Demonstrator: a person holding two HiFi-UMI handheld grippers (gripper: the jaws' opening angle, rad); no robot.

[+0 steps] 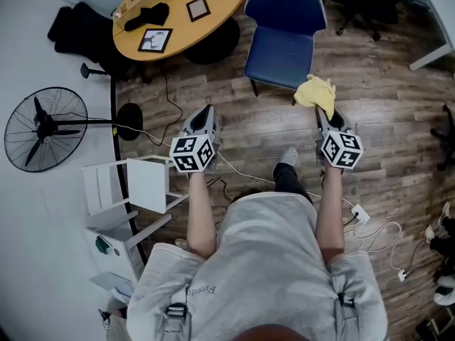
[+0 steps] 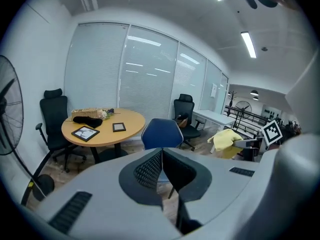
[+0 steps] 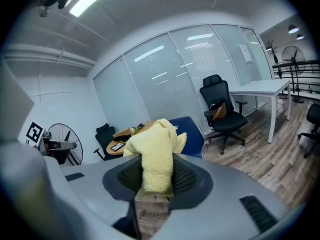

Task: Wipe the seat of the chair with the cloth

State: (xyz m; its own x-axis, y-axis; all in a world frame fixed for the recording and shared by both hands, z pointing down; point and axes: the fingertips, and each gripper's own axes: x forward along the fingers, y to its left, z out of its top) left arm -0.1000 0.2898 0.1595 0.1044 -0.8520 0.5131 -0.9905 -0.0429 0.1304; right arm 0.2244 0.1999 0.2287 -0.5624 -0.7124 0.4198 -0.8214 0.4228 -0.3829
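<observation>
A blue chair (image 1: pixel 282 30) stands on the wooden floor ahead of me, its seat (image 1: pixel 279 60) facing me; it also shows in the left gripper view (image 2: pixel 161 133) and behind the cloth in the right gripper view (image 3: pixel 192 132). My right gripper (image 1: pixel 326 111) is shut on a yellow cloth (image 1: pixel 316 92), held just right of the seat's front corner. The cloth (image 3: pixel 154 154) bulges up between the jaws. My left gripper (image 1: pixel 204 112) is shut and empty, well left of the chair.
A round wooden table (image 1: pixel 181 9) with picture frames (image 1: pixel 155 39) stands behind the chair's left side. A standing fan (image 1: pixel 44 128) and a white rack (image 1: pixel 131 190) are at my left. Cables (image 1: pixel 370 229) trail on the floor. Black office chairs (image 3: pixel 222 115) stand farther off.
</observation>
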